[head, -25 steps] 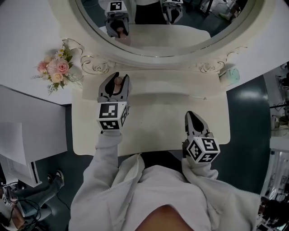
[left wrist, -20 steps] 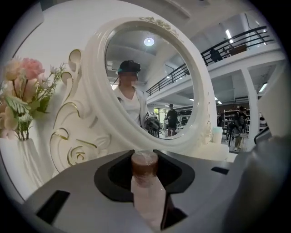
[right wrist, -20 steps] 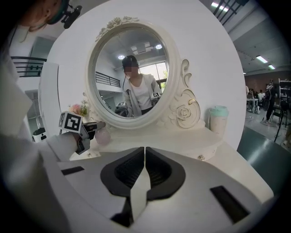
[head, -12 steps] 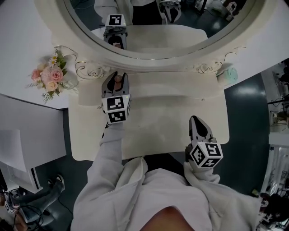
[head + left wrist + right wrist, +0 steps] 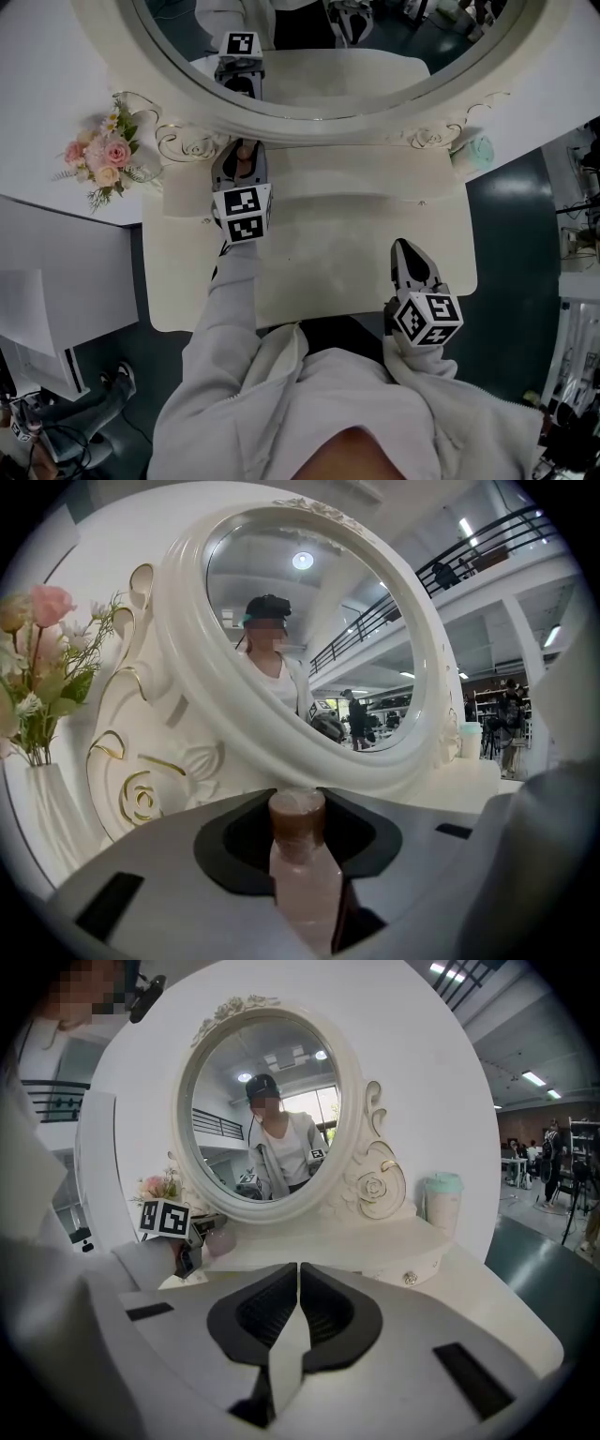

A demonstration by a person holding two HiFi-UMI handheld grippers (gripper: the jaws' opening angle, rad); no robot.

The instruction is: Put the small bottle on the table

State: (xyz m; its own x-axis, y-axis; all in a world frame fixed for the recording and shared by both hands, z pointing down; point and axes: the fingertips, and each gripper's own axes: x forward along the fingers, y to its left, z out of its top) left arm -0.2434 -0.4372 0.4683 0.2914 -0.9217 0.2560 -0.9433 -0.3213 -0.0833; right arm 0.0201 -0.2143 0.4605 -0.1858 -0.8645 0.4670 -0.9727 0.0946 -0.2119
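In the head view the small bottle point(image 5: 245, 159) shows only as a pinkish sliver between the jaws of the left gripper point(image 5: 242, 150), in the upper left of the frame. The marker cube covers the rest of it. In the left gripper view the bottle stands upright with its brown cap on top, and the jaws are clamped on its pale pink body. Its base is cut off by the lower edge of the frame, so whether it touches the surface point(image 5: 356, 272) cannot be told. The left arm, in a light grey sleeve point(image 5: 225, 319), stretches forward so that the gripper lies over the raised back step of the surface, just beside the ornate frame of the mirror point(image 5: 281, 114). The gripper points nearly level at that frame. A vase of flowers point(image 5: 101, 157) stands at the far left, partly cut off in the left gripper view. The right gripper point(image 5: 405, 247) hangs over the lower right of the surface near its front edge, well apart from the left one. It points towards the mirror, and its jaws are pressed together with nothing between them. A mint cup point(image 5: 475, 150) sits at the right end of the back step, blurred in the head view.
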